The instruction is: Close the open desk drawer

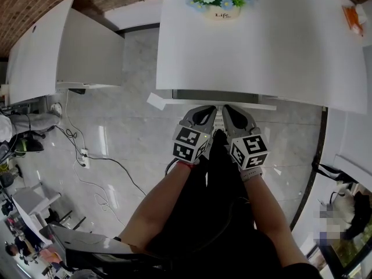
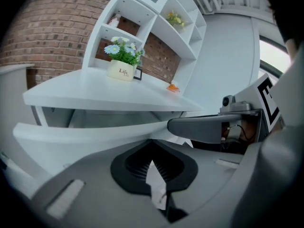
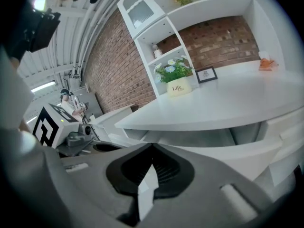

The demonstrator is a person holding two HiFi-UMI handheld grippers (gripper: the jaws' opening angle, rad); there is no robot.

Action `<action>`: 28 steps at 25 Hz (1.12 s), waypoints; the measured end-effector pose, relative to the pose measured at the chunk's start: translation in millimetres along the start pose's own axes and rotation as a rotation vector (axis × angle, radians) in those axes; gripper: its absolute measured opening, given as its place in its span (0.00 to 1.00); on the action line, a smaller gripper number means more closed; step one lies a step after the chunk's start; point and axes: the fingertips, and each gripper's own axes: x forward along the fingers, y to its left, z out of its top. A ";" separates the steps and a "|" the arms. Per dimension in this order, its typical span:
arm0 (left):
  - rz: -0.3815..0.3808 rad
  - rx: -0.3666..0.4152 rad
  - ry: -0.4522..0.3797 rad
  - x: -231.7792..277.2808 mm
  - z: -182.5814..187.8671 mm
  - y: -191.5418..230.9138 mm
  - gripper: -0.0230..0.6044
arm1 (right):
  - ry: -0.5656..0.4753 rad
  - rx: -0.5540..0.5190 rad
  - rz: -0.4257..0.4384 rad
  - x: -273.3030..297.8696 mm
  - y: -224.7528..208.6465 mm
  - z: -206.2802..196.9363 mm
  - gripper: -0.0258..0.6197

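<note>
A white desk (image 1: 250, 51) fills the top of the head view. Under its front edge the white drawer front (image 1: 192, 102) sticks out a little, with a dark gap behind it. My two grippers are side by side, tips against the middle of that drawer front. The left gripper (image 1: 215, 107) is shut with nothing in it, and so is the right gripper (image 1: 226, 106). In the left gripper view the drawer front (image 2: 90, 133) lies just beyond the closed tips (image 2: 152, 140). The right gripper view shows the drawer front (image 3: 232, 148) past its closed tips (image 3: 153, 145).
A flower pot (image 1: 221, 3) and an orange item (image 1: 352, 20) sit on the desk. A second white desk (image 1: 64, 48) stands to the left. Cables (image 1: 87, 156) run over the tiled floor. Wall shelves (image 2: 156, 23) rise behind the desk.
</note>
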 end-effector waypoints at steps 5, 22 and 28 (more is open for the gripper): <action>0.022 -0.013 -0.027 3.2 6.5 9.1 0.04 | 0.001 -0.024 0.007 5.5 -5.3 5.1 0.04; 0.054 -0.038 -0.040 17.9 24.0 24.2 0.04 | -0.004 -0.087 0.023 23.7 -15.8 20.1 0.04; 0.044 -0.049 -0.021 21.5 24.1 23.5 0.04 | -0.011 -0.114 0.021 25.4 -14.0 21.9 0.04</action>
